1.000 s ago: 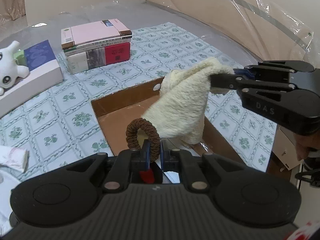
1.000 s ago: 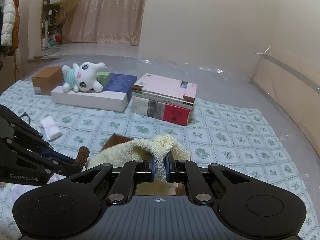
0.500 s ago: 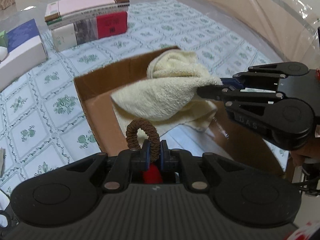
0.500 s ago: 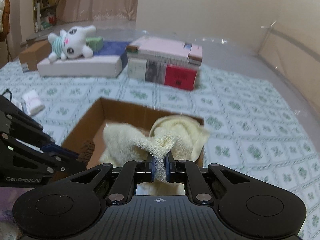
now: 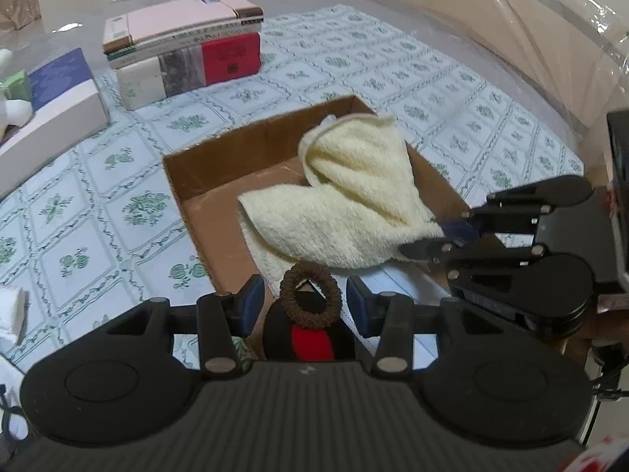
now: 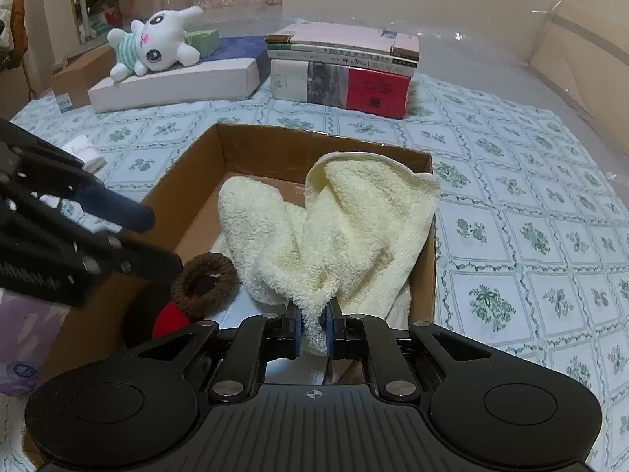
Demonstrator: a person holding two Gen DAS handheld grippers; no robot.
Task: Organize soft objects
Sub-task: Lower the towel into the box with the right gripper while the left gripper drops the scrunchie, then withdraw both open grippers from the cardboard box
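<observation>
Right wrist view only: a plush toy (image 6: 157,41) lies on a white box (image 6: 177,84) toward the far left of the patterned cloth (image 6: 530,236), beside a stack of books (image 6: 342,70). A small white item (image 6: 84,151) lies on the cloth left of the carton (image 6: 314,141). Left wrist view only: clear plastic sheeting (image 5: 530,19) lines the wall past the cloth's right edge.

Left gripper (image 5: 302,306): jaws spread wide, holding nothing. The brown hair tie (image 5: 310,295) sits between the fingers (image 5: 249,303) but clear of both, resting on a black-and-red object (image 6: 157,314) at the carton's near left corner.

Right gripper (image 6: 312,328): jaws pressed together, pinching one corner of the cream towel (image 6: 338,228). The towel lies inside the carton, its far fold leaning on the far right wall.
</observation>
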